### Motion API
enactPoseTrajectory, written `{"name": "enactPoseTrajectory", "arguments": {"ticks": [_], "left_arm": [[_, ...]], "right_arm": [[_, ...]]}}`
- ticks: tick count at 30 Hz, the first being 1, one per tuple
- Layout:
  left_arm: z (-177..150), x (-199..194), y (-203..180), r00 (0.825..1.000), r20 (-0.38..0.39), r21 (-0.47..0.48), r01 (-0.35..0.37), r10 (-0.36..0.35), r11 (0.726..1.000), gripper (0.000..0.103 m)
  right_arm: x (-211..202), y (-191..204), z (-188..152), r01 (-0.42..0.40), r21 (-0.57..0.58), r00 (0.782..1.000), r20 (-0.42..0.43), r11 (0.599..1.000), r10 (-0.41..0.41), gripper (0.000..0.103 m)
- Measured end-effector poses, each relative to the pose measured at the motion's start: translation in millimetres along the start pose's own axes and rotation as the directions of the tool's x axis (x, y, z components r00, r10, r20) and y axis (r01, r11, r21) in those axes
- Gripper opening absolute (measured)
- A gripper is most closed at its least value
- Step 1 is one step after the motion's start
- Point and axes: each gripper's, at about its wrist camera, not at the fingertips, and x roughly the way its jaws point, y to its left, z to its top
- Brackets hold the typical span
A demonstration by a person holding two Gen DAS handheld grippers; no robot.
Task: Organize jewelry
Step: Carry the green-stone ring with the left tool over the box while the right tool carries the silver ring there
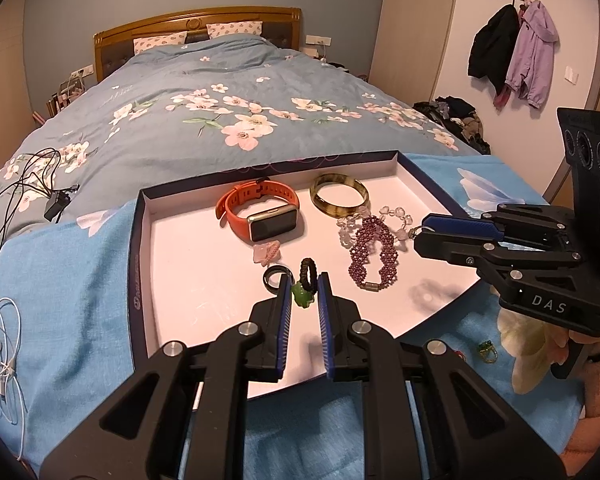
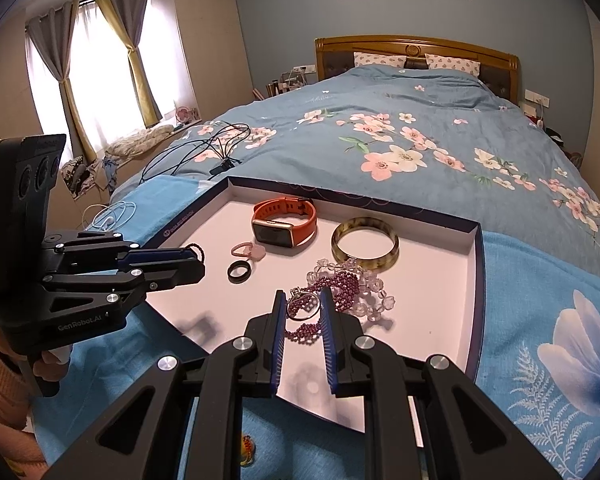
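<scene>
Room: bedroom, bed (image 1: 204, 92) with a floral quilt; a shallow tray (image 1: 140, 240) lies on a blue cloth at its foot.
Tray far edge: orange watch (image 1: 260, 216) at the middle, amber bangle (image 1: 339, 199) nearer the far right corner.
Tray right side: purple bead bracelet (image 1: 374, 258) lies tangled with clear beads (image 1: 396, 216).
Tray near edge: black ring (image 1: 275, 276) and a pink clip (image 1: 269, 252).
Left gripper (image 1: 305, 282): clamped on a black cord loop with a green charm (image 1: 303, 298), held above the near edge.
Right gripper (image 2: 305, 300): pinched on a thin silver ring (image 2: 305, 304), hovering over the bracelet.
Handling: both pieces are light and small; the cord is soft and the charm will swing, so grip the cord itself. The silver ring is stiff, smooth and likely slippery; hold it across the band.
Outside tray: 2 small pieces lie on the cloth by the near right corner.
</scene>
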Motion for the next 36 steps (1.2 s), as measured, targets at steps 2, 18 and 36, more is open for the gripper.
{"name": "enactPoseTrajectory", "arguments": {"ticks": [2,18,36], "left_arm": [[0.3,1.7,0.3,1.000,-0.002,-0.002,-0.002,0.002,1.000,0.014],[4.1,9.3,3.5,1.000,-0.014,-0.005,-0.017,0.017,1.000,0.014],[8.6,19.9,5.6,0.999,-0.038,-0.011,-0.024,0.023,1.000,0.014]], "right_arm": [[1.0,-0.5,0.6,0.001,-0.002,1.000,-0.002,1.000,-0.001,0.015],[9.7,0.2,3.7,0.011,-0.012,1.000,-0.024,1.000,-0.011,0.015],[21.7,-2.6,3.8,0.021,-0.008,0.998,-0.051,1.000,-0.021,0.015]]}}
